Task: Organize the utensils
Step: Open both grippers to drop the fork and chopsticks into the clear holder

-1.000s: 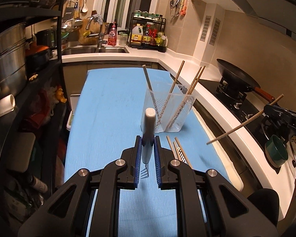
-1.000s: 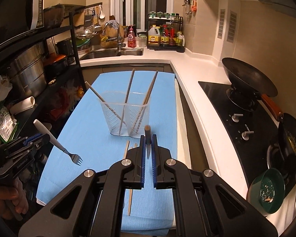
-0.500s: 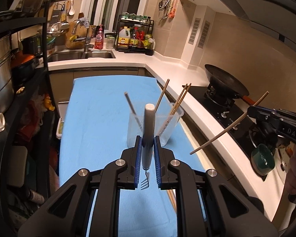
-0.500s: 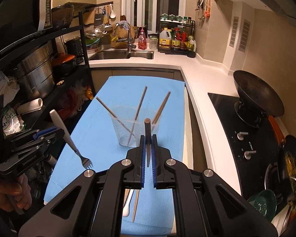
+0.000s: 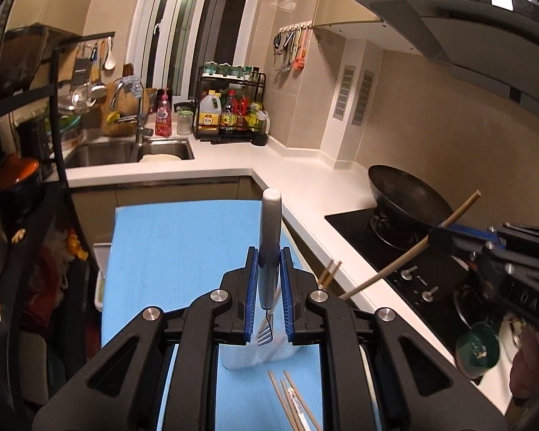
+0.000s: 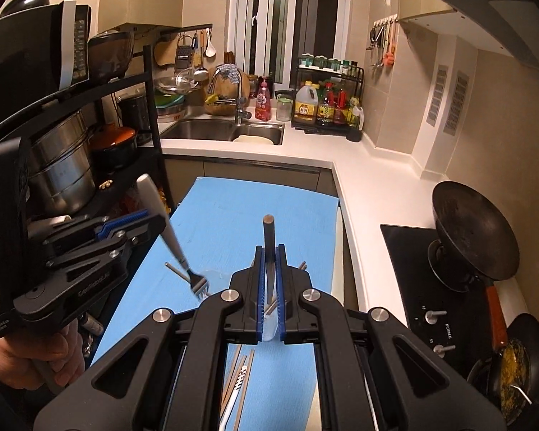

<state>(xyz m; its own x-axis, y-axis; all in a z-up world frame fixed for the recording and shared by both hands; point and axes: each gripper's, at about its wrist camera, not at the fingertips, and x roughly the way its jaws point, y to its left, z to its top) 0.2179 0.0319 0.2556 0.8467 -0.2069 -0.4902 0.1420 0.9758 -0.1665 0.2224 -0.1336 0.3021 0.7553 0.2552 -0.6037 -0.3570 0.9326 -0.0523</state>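
Left hand-held gripper (image 5: pixel 268 296) clamped on a fork (image 5: pixel 268 251), white handle standing up past the fingertips, tines (image 5: pixel 265 336) pointing down between the blue pads (image 5: pixel 252 298). Directly under those tines, a clear plastic container (image 5: pixel 255 353), mostly hidden behind the jaws, resting on the blue mat (image 5: pixel 183 251) that covers the counter (image 5: pixel 305 179). Just right of the left hand-held gripper, tips of 2 chopsticks (image 5: pixel 330 273) poking up from that container. Below the jaws on the mat, more loose chopsticks (image 5: pixel 291 402) lying flat, a patterned one among them.

Right hand-held gripper (image 6: pixel 268 289) closed on 1 wooden chopstick (image 6: pixel 268 242), round end rising above the fingertips, lower part running down between the pads toward the container rim (image 6: pixel 217 273). Seen from the left wrist, same chopstick (image 5: pixel 409 251) held at a slant, well to the right of the fork, lower end dipping behind the left hand-held gripper's right finger. To the left of the right hand-held gripper, fork tines (image 6: pixel 200 283) hovering at the container's near edge. Under the right jaws, loose utensils on the mat (image 6: pixel 240 380), including a patterned chopstick and a pale handle. Far right of both, a black wok (image 6: pixel 474 230) on the stove
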